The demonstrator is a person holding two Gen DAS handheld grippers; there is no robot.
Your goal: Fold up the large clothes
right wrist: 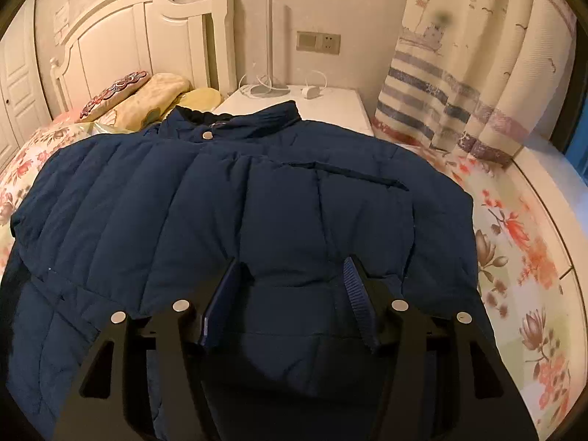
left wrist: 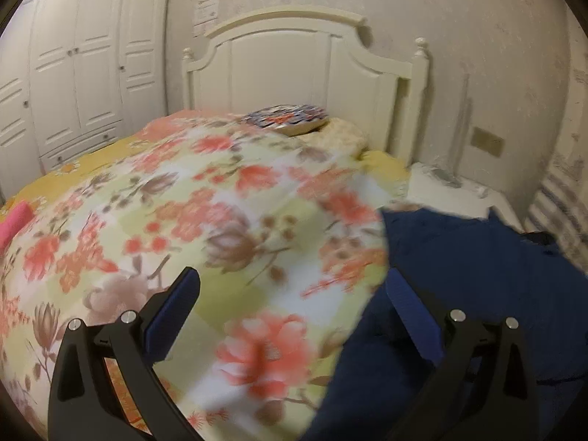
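A navy quilted jacket (right wrist: 257, 191) lies spread front up on the bed, its collar and a snap button toward the headboard. My right gripper (right wrist: 294, 262) hovers over its lower middle with the jaws apart; a puff of fabric bulges between the fingers, and the pads do not press on it. In the left wrist view the jacket (left wrist: 477, 264) fills the lower right. My left gripper (left wrist: 292, 275) stands wide open over the floral quilt (left wrist: 220, 191), its right finger above the jacket's edge, nothing held.
The white headboard (left wrist: 294, 62) and a patterned pillow (left wrist: 290, 117) are at the far end. A wardrobe (left wrist: 81, 73) stands at left. A white nightstand (right wrist: 312, 106) with a lamp base and cables sits beside the bed, a striped curtain (right wrist: 459, 73) to its right. Something pink (left wrist: 14, 220) lies at the quilt's left edge.
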